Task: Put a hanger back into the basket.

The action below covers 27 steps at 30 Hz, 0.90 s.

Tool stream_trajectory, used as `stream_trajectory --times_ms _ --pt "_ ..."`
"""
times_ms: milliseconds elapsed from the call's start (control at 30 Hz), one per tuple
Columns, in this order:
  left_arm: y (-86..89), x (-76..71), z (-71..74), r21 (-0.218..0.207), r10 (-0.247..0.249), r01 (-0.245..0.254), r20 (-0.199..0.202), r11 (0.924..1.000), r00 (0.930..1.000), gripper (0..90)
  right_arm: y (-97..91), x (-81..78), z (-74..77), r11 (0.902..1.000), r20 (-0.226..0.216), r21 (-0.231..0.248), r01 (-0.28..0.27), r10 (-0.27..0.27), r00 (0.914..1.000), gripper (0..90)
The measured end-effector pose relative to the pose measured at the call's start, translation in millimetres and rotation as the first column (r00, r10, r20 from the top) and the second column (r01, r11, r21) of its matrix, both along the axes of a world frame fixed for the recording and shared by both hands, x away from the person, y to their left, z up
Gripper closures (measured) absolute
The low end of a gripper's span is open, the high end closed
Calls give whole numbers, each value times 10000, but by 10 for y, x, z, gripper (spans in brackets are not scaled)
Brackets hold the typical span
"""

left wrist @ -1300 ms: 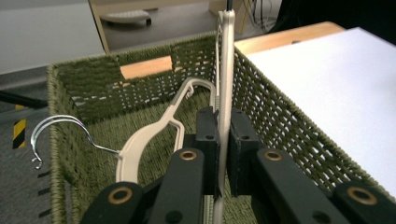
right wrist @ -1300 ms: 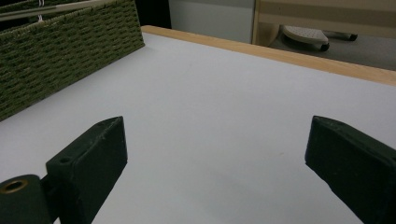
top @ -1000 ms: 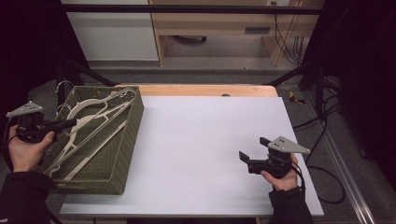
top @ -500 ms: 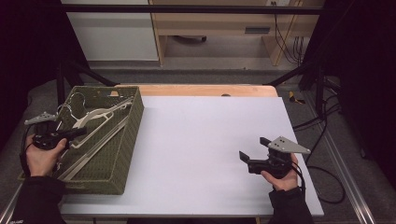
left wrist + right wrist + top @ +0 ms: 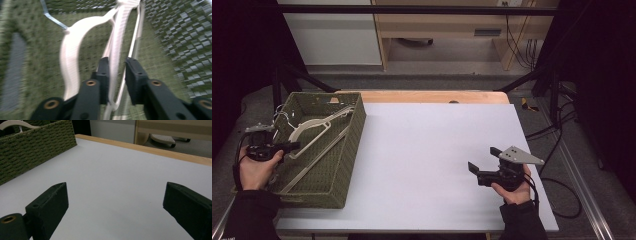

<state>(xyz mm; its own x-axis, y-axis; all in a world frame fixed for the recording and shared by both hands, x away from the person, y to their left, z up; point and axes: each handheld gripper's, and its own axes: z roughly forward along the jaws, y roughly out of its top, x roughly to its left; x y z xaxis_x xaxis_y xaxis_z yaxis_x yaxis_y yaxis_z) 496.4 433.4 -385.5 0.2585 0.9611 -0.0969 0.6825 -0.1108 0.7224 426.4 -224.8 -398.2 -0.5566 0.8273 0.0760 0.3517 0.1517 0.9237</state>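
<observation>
A green woven basket (image 5: 349, 150) stands on the left end of the white table (image 5: 437, 150). White plastic hangers (image 5: 319, 125) lie inside it. My left gripper (image 5: 292, 146) reaches in over the basket's left rim. In the left gripper view a hanger's thin bar (image 5: 115, 50) runs between the jaws of the left gripper (image 5: 117, 60), and a gap shows beside the bar. These jaws have just been opening. My right gripper (image 5: 483, 158) rests on the table at the right, wide open with nothing between its jaws (image 5: 116, 188).
The basket's wall (image 5: 37, 147) stands at the far left of the right gripper view, with a hanger tip (image 5: 15, 123) above its rim. A wooden strip (image 5: 432, 96) edges the table's far side. Cables (image 5: 557, 130) trail on the floor at the right.
My left hand has come down and lowered the hanger into the basket, and its jaws have parted from the bar. The right hand has kept still.
</observation>
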Motion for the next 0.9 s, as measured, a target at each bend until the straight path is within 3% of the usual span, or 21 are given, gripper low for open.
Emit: stream_trajectory --times_ms 33,133,167,267,433,467,533,600,700,767,900 --pt "12 0 -3 63 83 -83 31 9999 10000 654 2 2 -2 10000 -27 -4 25 -25 10000 66" --pt "62 -8 -17 -132 362 -362 35 9993 9993 598 1 3 -3 10000 -42 13 12 -12 10000 66" --pt "74 -11 -19 -111 484 -484 18 9988 9988 532 2 3 -2 10000 -23 2 34 -34 10000 66" --pt "101 -49 13 -476 595 -588 144 9971 9981 510 -3 2 0 10000 -12 -13 -5 5 10000 66" --pt "26 -158 201 -377 252 -210 1124 9991 9933 425 -4 0 4 10000 -15 61 -4 5 10000 64" --pt "-10 -184 243 -570 140 -60 1406 9984 9900 409 -4 -3 7 9999 -12 100 -12 13 10000 63" --pt "-90 -241 333 -852 -160 338 2015 9958 9794 352 -15 -10 19 9999 71 114 -18 18 10000 60" --pt "-191 -301 412 -1151 -590 913 2580 9891 9644 312 -23 -16 29 9999 103 136 -33 32 9999 58" --pt "-381 -380 501 -1455 -1191 1766 3367 9735 9340 274 -39 -22 39 9999 161 128 -42 40 9999 53" --pt "-535 -426 551 -1361 -1684 2339 3756 9627 9113 253 -43 -26 43 9999 152 148 -63 61 9999 52" --pt "-793 -483 605 -1344 -2323 3130 4194 9402 8776 207 -40 -31 53 9996 195 275 -8 2 9998 50"
